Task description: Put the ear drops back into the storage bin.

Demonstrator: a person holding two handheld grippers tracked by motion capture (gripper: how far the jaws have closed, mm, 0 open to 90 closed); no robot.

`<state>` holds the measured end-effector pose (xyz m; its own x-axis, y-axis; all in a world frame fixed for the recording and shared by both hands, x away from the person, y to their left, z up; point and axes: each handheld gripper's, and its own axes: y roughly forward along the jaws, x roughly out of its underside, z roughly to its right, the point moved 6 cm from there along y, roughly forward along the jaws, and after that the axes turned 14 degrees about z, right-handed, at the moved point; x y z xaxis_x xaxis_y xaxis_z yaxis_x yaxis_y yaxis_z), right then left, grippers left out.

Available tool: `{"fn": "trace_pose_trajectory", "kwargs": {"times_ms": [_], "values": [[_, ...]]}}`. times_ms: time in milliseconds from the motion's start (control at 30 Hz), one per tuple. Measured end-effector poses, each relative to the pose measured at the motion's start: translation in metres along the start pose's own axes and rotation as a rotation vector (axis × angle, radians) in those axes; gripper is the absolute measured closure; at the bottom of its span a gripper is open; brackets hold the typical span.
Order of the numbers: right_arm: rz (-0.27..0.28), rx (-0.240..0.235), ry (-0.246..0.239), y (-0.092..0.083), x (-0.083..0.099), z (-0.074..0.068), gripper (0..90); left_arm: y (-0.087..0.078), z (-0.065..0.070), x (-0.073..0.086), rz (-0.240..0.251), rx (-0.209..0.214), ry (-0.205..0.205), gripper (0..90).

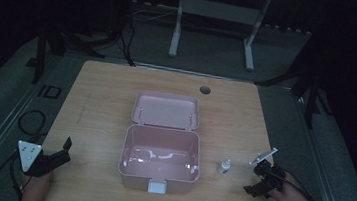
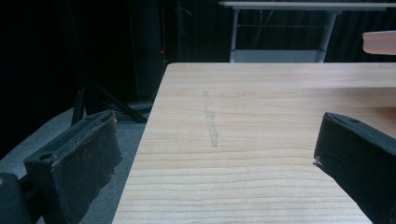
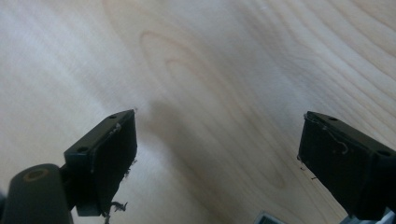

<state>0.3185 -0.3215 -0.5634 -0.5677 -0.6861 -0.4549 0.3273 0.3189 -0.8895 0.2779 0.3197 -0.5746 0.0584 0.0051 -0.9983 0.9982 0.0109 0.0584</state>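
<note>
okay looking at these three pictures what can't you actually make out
- Small white bottle, high view: too small and dim to read any label or see what is in it.
- Pink box, high view: glare on its floor blurs whether anything lies inside.
- Pink edge, left gripper view: cut off by the frame's right side.
- Pale object, right gripper view: cut off by the bottom edge, so it can't be identified.

On the desk [image 1: 96, 97], the small white bottle [image 1: 224, 166] right of the pink box [image 1: 160, 159] is too small to read. In the left gripper view the picture's right edge cuts off the pink lid [image 2: 380, 42]. Both forearms leave the high view at its near edge.
</note>
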Motion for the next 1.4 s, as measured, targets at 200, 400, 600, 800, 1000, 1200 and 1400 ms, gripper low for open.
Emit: {"fn": "trace_pose_trajectory", "kwargs": {"times_ms": [200,400,600,800,1000,1200,1400], "values": [[-0.111,-0.048,-0.071,-0.002,-0.005,-0.008,11.3,0.0,0.0,0.0,0.0,0.0,-0.003,0.4],[-0.265,-0.052,-0.112,-0.002,-0.006,-0.01,11.5,0.0,0.001,0.0,-0.001,0.005,0.001,0.5],[-0.363,-0.062,-0.13,-0.005,-0.009,-0.011,11.4,0.0,0.001,0.0,-0.001,0.007,-0.002,0.5],[-0.341,-0.053,-0.135,-0.007,-0.018,-0.008,12.6,0.0,0.001,0.0,-0.001,0.008,-0.002,0.5],[-0.333,-0.093,-0.148,-0.003,-0.022,-0.007,16.4,0.0,0.001,0.0,0.0,0.01,-0.002,0.5],[-0.347,-0.121,-0.158,0.003,-0.028,-0.009,14.3,0.0,0.001,0.0,-0.001,0.011,-0.002,0.4],[-0.34,-0.116,-0.172,0.008,-0.04,-0.011,14.5,0.0,0.001,0.0,-0.001,0.013,-0.001,0.4]]}}
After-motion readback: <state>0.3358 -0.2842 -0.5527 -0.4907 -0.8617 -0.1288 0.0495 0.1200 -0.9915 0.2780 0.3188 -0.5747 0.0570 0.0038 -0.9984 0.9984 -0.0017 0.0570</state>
